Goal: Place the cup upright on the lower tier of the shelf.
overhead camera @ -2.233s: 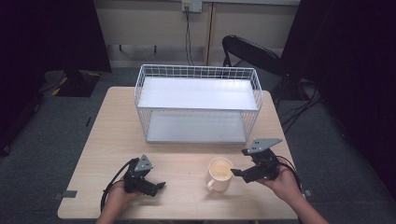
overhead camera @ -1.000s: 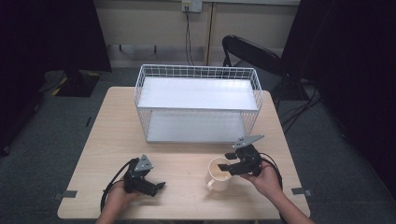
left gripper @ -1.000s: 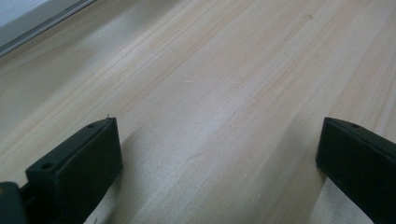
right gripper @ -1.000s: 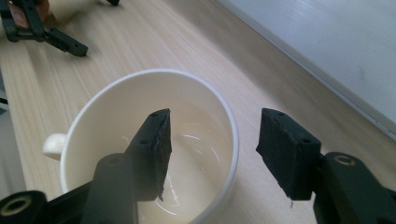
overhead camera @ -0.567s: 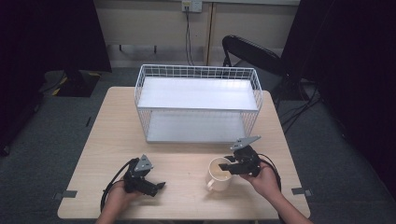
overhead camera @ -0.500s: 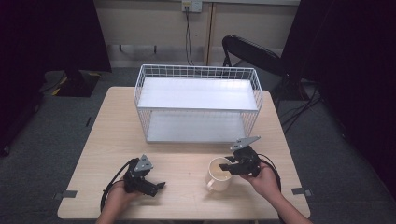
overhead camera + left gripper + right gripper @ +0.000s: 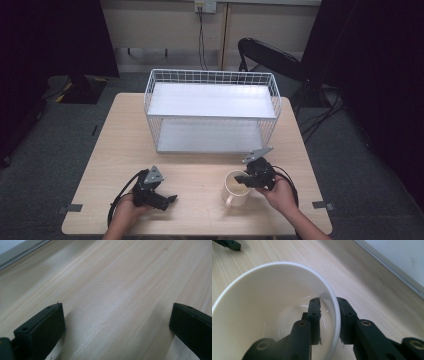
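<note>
White glazed ceramic was what I had between the jaws: the mug [image 7: 274, 315] stood upright on the worktop [image 7: 200, 175] in the lower right of the high view, with its handle pointing toward the bottom edge of the frame. My right hand-held gripper [image 7: 329, 315] was clamped on its rim, one jaw inside the bowl and the other against the outer wall. I judged that a rim pinch was chosen because the body looked too wide to span, and the wall gave two flat faces to bite on. The inside looked empty and glossy, so I would expect it to slip if the pinch eased.

My left hand-held gripper [image 7: 155, 192] sat low at the lower left of the high view, well apart from the mug, its jaws spread wide over bare wood and holding nothing. It seemed parked there to keep out of the way.

Beyond both, in the middle of the frame, stood a white wire basket rack [image 7: 212, 112] with two flat shelves, both bare. Its open front faced me, which made it a likely destination, though that was only my guess.

I could read no brand, label or writing on the mug, the rack or either gripper.
</note>
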Demonstrator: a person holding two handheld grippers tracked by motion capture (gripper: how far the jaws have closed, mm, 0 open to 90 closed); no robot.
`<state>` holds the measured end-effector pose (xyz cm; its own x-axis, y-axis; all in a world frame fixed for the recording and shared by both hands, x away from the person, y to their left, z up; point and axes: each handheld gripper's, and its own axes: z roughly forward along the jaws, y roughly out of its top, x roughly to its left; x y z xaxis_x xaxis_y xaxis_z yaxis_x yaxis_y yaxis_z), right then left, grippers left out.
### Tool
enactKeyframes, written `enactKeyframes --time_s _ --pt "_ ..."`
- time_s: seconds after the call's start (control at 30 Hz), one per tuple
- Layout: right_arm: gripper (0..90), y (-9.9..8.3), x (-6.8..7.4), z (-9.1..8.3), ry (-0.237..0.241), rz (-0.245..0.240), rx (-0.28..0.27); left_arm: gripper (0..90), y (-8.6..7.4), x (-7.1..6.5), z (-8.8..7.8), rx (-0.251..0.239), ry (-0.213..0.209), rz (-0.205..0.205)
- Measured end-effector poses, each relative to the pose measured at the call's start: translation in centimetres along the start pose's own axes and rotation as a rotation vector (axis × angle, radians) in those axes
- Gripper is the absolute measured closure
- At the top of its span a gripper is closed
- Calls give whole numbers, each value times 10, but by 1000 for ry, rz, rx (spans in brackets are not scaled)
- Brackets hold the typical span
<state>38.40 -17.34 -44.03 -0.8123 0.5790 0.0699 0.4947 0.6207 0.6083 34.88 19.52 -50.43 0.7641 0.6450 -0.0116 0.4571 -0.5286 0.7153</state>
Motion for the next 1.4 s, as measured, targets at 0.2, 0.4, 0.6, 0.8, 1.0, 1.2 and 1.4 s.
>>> enactKeyframes --time_s 0.2,0.4,0.6,0.8,1.0,1.2,1.4 --pt "802 1 2 -2 -50 -34 24 0 0 0 0 0 0 0" --pt "829 -3 0 -6 -54 -12 -19 0 0 0 0 1 0 0" --pt "830 -4 0 -7 -51 3 -53 0 0 0 0 0 0 0" --pt "831 -1 -1 -11 -61 23 -77 0 0 0 0 0 0 1" --pt "831 1 -4 -12 -79 49 -110 0 0 0 0 0 0 0" --pt "831 5 -7 -12 -98 71 -149 0 0 0 0 0 0 0" --pt "832 10 -10 -12 -103 100 -172 0 0 0 0 0 0 0"
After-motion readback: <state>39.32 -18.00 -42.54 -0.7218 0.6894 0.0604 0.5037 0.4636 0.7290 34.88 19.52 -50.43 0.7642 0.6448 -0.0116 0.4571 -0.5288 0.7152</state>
